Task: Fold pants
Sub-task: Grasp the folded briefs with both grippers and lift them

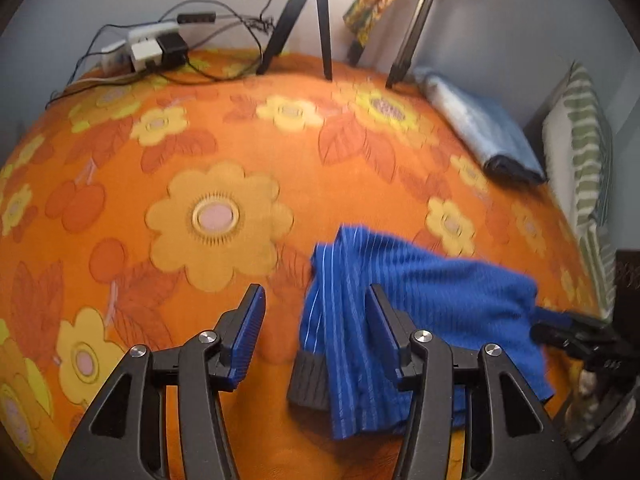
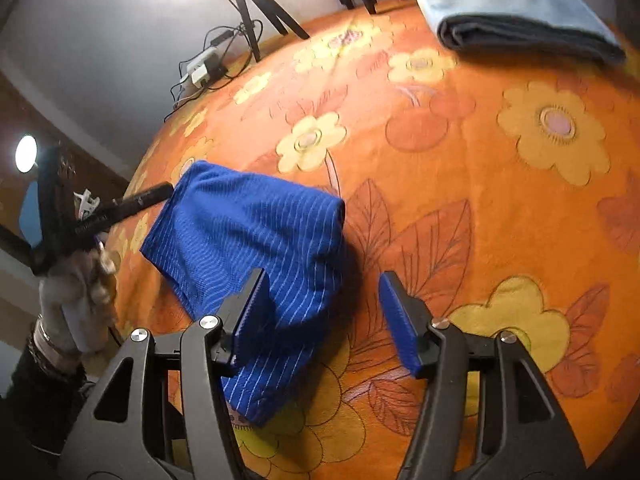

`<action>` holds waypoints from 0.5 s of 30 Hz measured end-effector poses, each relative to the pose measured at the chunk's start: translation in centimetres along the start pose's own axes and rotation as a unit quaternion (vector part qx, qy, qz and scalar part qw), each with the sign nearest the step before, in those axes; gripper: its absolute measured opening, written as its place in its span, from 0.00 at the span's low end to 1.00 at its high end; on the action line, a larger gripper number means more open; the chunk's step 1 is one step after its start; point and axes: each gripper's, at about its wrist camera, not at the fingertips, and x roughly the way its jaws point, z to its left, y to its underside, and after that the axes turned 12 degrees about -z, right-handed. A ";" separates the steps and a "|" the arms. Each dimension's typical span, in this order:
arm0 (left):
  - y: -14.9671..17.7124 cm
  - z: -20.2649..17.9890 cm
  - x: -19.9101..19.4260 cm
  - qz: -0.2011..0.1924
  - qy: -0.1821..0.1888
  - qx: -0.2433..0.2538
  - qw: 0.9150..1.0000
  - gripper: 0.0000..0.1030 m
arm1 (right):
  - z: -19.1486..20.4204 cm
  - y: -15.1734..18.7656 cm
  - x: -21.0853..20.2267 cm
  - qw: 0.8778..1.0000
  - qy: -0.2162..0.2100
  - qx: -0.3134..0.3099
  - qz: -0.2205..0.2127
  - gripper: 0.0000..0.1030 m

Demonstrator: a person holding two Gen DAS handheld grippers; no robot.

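Blue pinstriped pants lie bunched and folded over on the orange flowered bedspread, with a dark ribbed cuff at their near left. My left gripper is open, its jaws wide apart just above the pants' left edge, holding nothing. In the right wrist view the pants lie left of centre. My right gripper is open, its left finger over the cloth and its right finger over bare bedspread. The left gripper's fingers show at the pants' far left edge. The right gripper shows beside the pants' right edge.
A folded pale blue towel lies at the far right of the bed. Tripods stand along the back wall. A power strip with chargers and cables sits at the back left. A striped pillow leans at the right edge.
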 end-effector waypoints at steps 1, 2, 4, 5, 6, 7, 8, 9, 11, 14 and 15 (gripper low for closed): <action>0.3 0.0 0.2 0.003 0.000 -0.001 1.000 0.49 | 0.2 0.0 0.1 1.000 0.002 -0.006 0.001 0.59; 0.6 0.0 0.2 0.001 0.001 0.000 1.000 0.49 | 0.7 0.0 0.3 1.000 0.002 -0.015 -0.001 0.59; 0.9 -0.3 0.3 -0.007 -0.004 0.010 1.000 0.49 | 1.3 0.3 0.5 1.000 -0.002 -0.022 -0.004 0.59; 0.9 -0.5 0.3 -0.008 -0.004 0.014 1.000 0.49 | 1.6 0.5 0.6 1.000 -0.001 -0.028 -0.008 0.59; 1.0 -0.6 0.4 -0.011 -0.004 0.017 1.000 0.49 | 2.1 0.7 0.8 0.999 -0.001 -0.037 -0.009 0.59; 1.1 -0.7 0.4 -0.014 -0.007 0.020 1.000 0.49 | 2.4 0.8 1.0 0.999 -0.003 -0.044 -0.012 0.56; 1.2 -0.9 0.4 -0.015 -0.008 0.024 1.000 0.49 | 2.8 1.0 1.1 0.999 -0.006 -0.049 -0.014 0.55; 1.2 -1.1 0.4 -0.016 -0.007 0.027 0.999 0.43 | 3.2 1.1 1.3 0.998 -0.005 -0.055 -0.017 0.54; 1.4 -1.8 0.5 -0.015 0.000 0.033 0.999 0.28 | 4.0 1.4 1.5 0.997 -0.003 -0.071 -0.021 0.49; 1.7 -2.8 0.5 -0.026 -0.010 0.051 0.998 0.18 | 4.8 1.8 1.8 0.996 0.002 -0.086 -0.025 0.42; 1.6 -2.9 0.4 -0.028 -0.010 0.051 0.998 0.14 | 4.9 1.9 1.8 0.996 0.001 -0.088 -0.024 0.36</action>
